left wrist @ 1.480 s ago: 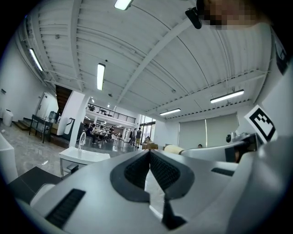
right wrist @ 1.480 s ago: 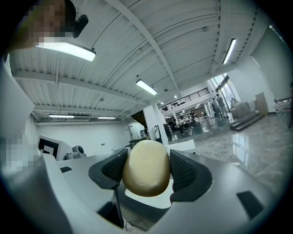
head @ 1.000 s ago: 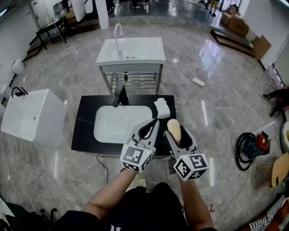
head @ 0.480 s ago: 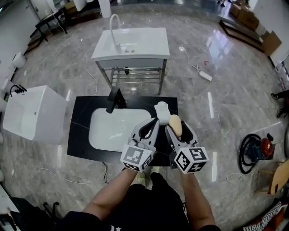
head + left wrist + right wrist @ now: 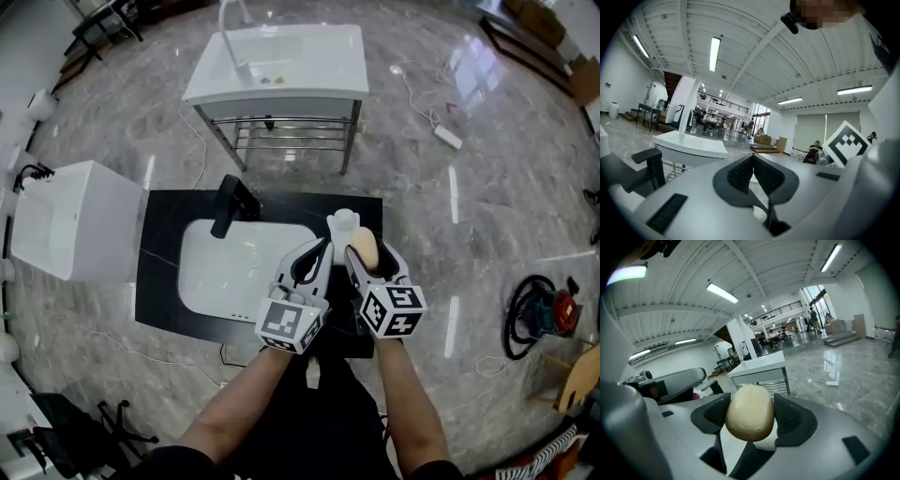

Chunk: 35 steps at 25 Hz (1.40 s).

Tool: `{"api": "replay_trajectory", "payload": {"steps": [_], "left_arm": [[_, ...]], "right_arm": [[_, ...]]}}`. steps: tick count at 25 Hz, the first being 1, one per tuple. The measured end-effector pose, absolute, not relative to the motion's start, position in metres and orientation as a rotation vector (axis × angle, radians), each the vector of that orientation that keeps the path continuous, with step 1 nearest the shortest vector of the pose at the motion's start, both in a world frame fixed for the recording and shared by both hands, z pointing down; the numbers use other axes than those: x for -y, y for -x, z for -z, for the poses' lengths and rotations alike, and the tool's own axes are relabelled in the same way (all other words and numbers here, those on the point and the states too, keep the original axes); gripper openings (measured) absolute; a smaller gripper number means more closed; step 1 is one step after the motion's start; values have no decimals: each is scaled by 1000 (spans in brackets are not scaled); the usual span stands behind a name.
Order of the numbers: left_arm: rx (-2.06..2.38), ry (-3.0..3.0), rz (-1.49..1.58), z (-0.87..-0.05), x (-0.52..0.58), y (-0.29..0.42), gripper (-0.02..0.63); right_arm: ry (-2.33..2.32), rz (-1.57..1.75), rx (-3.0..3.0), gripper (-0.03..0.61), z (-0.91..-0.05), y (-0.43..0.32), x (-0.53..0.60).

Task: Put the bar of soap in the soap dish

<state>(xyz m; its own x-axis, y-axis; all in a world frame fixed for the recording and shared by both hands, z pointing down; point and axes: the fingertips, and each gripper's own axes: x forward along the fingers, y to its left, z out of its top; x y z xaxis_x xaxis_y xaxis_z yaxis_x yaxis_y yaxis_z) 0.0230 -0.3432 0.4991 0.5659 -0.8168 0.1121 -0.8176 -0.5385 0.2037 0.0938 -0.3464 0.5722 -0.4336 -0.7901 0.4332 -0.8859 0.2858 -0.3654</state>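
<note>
A cream oval bar of soap (image 5: 750, 412) is clamped between the black pads of my right gripper (image 5: 750, 416). In the head view the soap (image 5: 363, 251) hangs just in front of the white soap dish (image 5: 341, 223), which sits on the right side of the black counter (image 5: 160, 236). My left gripper (image 5: 316, 254) is beside the right one, over the basin's right edge. Its jaws (image 5: 753, 161) touch at the tips with nothing between them.
A white basin (image 5: 228, 268) with a black tap (image 5: 232, 203) is set in the counter. Behind it stands a white washstand (image 5: 277, 66) on a metal frame. A white tub (image 5: 75, 219) is at the left, cables and a vacuum (image 5: 537, 317) on the marble floor.
Both grippers have moved forward with the soap, closer to the soap dish. The view has tilted further down over the counter.
</note>
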Motion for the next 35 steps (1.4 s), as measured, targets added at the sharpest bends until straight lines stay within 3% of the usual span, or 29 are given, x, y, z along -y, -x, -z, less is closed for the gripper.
{"api": "replay_trajectory", "payload": {"steps": [16, 35], "left_arm": [[1317, -2501, -42, -579, 382, -1, 8], [1306, -2470, -50, -592, 395, 3, 8]], "right_arm": [[-1484, -811, 2000, 275, -700, -74, 393], [-1417, -800, 1881, 275, -735, -75, 396]]}}
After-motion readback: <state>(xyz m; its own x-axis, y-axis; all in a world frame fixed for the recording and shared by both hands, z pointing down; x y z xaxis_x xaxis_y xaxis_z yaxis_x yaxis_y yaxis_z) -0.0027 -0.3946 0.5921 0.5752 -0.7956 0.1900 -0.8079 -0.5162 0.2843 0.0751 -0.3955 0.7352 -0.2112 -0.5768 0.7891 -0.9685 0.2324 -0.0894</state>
